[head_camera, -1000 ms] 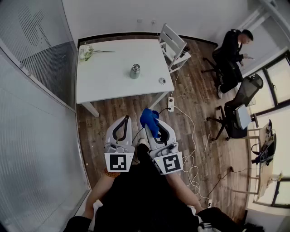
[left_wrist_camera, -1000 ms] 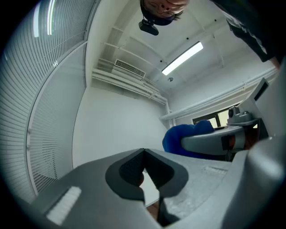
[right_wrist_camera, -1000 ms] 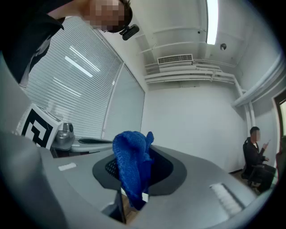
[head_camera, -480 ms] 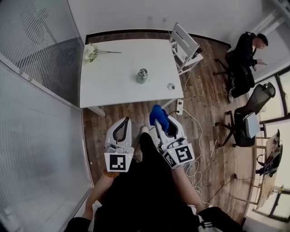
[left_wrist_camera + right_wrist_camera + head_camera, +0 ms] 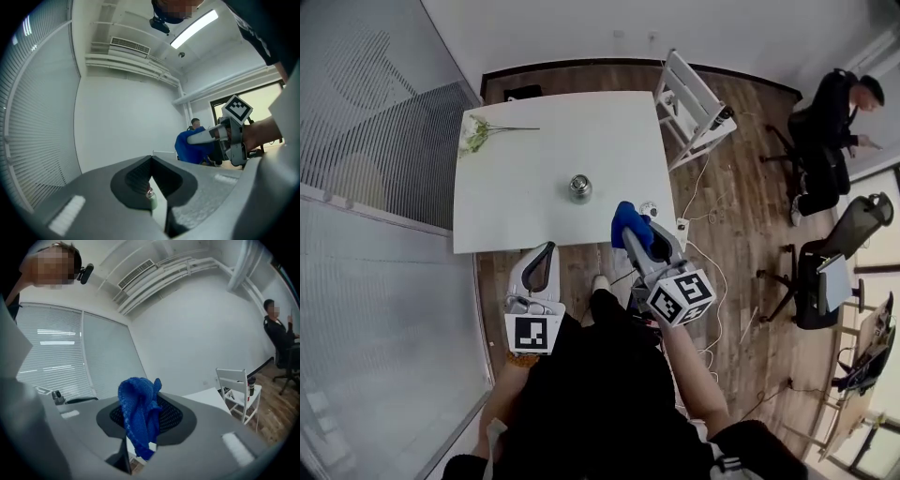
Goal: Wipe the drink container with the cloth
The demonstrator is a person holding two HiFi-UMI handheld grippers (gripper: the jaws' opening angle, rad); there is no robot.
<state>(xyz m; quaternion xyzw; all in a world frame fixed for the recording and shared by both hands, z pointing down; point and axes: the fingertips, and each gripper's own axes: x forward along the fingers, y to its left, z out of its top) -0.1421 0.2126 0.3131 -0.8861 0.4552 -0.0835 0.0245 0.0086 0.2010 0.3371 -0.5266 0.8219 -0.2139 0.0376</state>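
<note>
The steel drink container (image 5: pixel 580 188) stands upright near the middle of the white table (image 5: pixel 516 202). A small round lid (image 5: pixel 649 208) lies to its right near the table edge. My right gripper (image 5: pixel 627 228) is shut on a bunched blue cloth (image 5: pixel 630 223) and hangs at the table's near right edge, short of the container. In the right gripper view the cloth (image 5: pixel 139 413) sticks up between the jaws. My left gripper (image 5: pixel 545 251) is shut and holds nothing, just off the near edge. The container (image 5: pixel 151 199) shows through the slit under its jaws.
A flower sprig (image 5: pixel 476 133) lies at the table's far left corner. A white chair (image 5: pixel 694 103) stands off the far right corner. Cables and a power strip (image 5: pixel 682 230) lie on the wood floor. A person (image 5: pixel 839 122) sits at the far right, by an office chair (image 5: pixel 825 281).
I have come closer to the table. The right gripper with the cloth has moved forward to the table's near edge. The left gripper stays low and shut.
</note>
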